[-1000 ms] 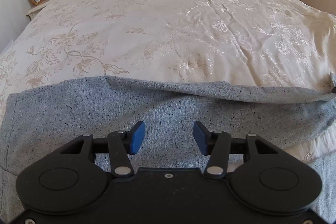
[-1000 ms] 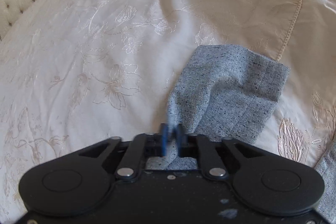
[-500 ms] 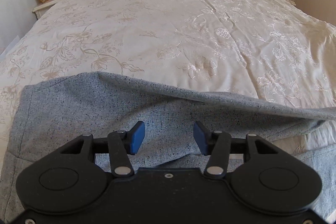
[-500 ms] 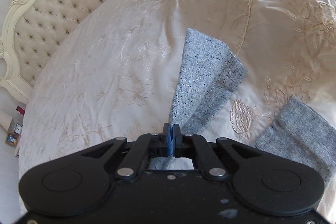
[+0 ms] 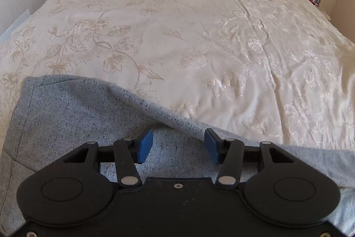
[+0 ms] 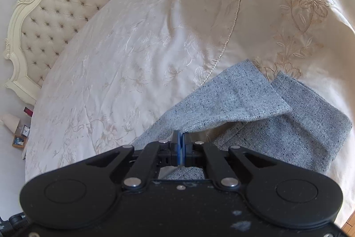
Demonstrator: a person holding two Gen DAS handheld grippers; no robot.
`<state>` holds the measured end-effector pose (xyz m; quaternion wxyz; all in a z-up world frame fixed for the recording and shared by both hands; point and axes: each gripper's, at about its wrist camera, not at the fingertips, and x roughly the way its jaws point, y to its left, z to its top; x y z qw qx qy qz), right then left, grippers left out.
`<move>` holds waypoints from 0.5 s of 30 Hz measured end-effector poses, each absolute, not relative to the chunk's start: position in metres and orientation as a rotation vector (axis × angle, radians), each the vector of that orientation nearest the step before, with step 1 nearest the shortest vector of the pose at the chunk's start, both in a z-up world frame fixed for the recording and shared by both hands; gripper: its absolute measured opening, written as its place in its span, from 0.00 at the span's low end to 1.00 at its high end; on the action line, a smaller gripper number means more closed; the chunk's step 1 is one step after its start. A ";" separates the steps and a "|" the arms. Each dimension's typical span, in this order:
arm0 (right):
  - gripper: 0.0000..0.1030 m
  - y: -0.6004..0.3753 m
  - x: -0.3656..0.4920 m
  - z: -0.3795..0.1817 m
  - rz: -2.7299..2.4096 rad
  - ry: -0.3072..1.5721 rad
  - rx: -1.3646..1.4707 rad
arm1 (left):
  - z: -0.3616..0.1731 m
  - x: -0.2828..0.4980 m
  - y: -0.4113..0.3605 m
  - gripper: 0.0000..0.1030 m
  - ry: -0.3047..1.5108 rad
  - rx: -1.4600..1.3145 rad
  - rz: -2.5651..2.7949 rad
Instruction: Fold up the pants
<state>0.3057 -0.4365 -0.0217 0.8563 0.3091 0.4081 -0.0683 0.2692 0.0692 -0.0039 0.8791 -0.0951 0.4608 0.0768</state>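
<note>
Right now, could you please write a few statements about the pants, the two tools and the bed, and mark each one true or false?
1. The right tool is shut on the grey pants. True.
2. The left tool grips the pants. False: it is open, with fabric showing between its fingers.
3. The pants lie on a cream flowered bedspread. True.
4. Both pant legs lie flat. False: the right tool holds one leg lifted over the other leg.
5. The headboard is plain dark wood. False: it is cream and button-tufted.

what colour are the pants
Light grey with dark flecks, the pants show best in the right wrist view.
</note>
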 end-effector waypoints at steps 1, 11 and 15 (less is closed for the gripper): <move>0.03 -0.437 0.305 -0.022 -0.139 0.858 0.647 | -0.005 0.273 0.069 0.57 0.965 -0.203 0.166; 0.03 -0.444 0.302 -0.033 -0.097 0.858 0.650 | -0.035 0.309 0.069 0.57 1.084 -0.241 0.237; 0.03 -0.445 0.301 -0.037 -0.086 0.855 0.642 | -0.047 0.317 0.070 0.50 1.113 -0.227 0.253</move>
